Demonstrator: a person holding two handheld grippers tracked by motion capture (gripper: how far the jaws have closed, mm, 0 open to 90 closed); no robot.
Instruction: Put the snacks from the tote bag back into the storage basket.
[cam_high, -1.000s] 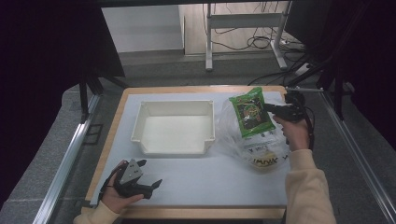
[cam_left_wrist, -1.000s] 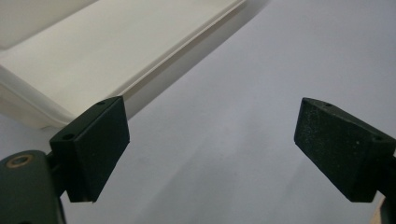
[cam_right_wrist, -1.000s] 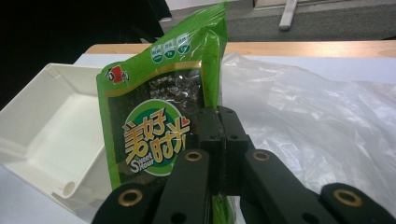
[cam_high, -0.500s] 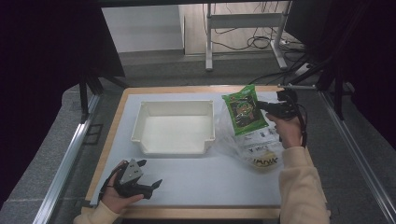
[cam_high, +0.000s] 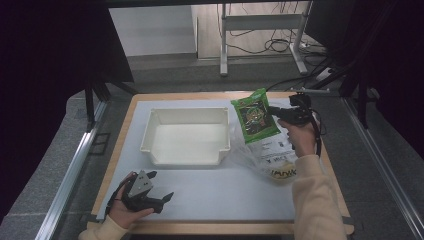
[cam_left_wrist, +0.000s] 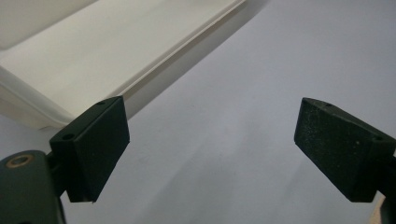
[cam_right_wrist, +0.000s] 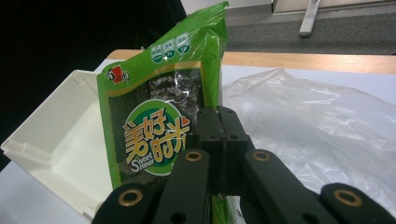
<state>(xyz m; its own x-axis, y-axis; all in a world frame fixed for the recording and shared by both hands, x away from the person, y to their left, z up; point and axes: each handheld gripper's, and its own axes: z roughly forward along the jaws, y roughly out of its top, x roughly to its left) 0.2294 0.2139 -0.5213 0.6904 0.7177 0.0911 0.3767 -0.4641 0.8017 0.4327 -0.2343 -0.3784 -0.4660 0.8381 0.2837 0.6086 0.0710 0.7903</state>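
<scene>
A: Right tongs (cam_high: 274, 111); state and load?

B: Jaws pressed together on the edge of the green seaweed packet (cam_high: 256, 120); in the right gripper view the packet (cam_right_wrist: 159, 121) stands upright ahead of the closed jaws, its printed face toward the camera, held clear of the surface.

A: Position of the packet relative to the other things?

B: In the high view, just right of the white tray (cam_high: 150, 145) and above the crumpled clear plastic bag (cam_high: 265, 155), which lies on the white surface (cam_high: 225, 200) beside the tray's right wall; a further yellow-printed packet (cam_high: 280, 172) lies within that bag, near the person's right sleeve (cam_high: 317, 200).

A: Left tongs (cam_high: 165, 197); state?

B: Jaws wide apart, nothing between them; in the left gripper view the two black pads (cam_left_wrist: 93, 144) frame bare surface, with the tray's rim (cam_left_wrist: 116, 70) at upper left; in the high view the left hand (cam_high: 127, 210) rests at the near left corner of the surface, well apart from the packet.

A: Contents of the tray?

B: None visible; the floor is bare white.
</scene>
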